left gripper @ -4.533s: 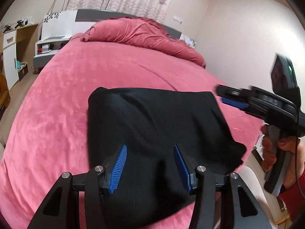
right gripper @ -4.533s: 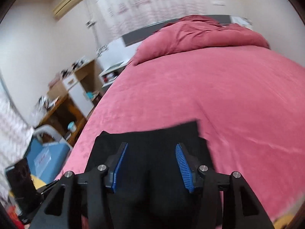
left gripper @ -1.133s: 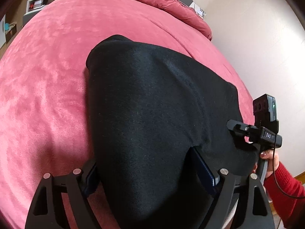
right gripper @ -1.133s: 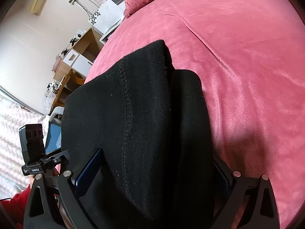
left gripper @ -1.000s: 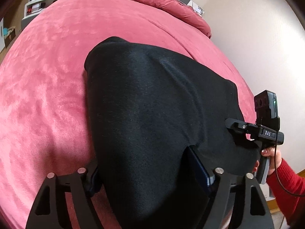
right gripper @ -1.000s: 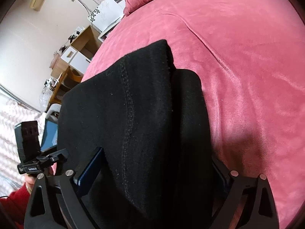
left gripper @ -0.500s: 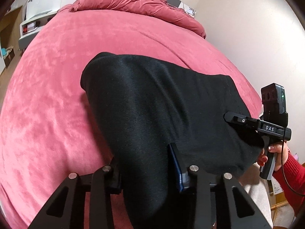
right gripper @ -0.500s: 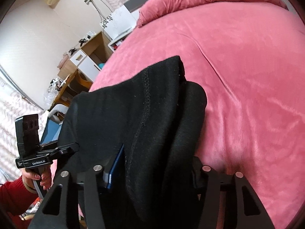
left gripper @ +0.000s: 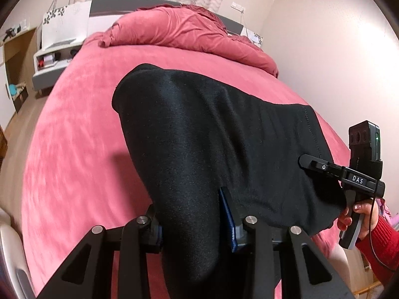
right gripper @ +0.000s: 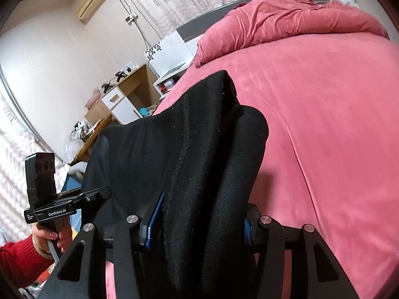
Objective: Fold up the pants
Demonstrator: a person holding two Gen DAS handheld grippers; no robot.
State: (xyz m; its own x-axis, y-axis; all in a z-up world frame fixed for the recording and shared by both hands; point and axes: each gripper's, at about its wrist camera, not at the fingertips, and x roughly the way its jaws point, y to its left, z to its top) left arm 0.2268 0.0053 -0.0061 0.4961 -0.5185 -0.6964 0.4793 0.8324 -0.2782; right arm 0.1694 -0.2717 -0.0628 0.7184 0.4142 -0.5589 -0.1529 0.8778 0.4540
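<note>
- Left gripper (left gripper: 194, 220) is closing on the folded black knit pants (left gripper: 219, 134), its left pad buried in cloth
- Right gripper (right gripper: 199, 226) clamps the pants' other bunched edge
- Pants hang above the pink velvety bedspread (left gripper: 74, 149), lower part cut off

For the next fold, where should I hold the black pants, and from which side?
Hold the black pants at the near edge, one corner in each gripper, coming from the foot of the bed. That edge hangs free there, while the far fold rests on the cover. Both the left gripper and the right gripper already pinch it there.

Bare pink bedspread (left gripper: 74, 149) ahead; heaped duvet (left gripper: 189, 30) at the headboard.
</note>
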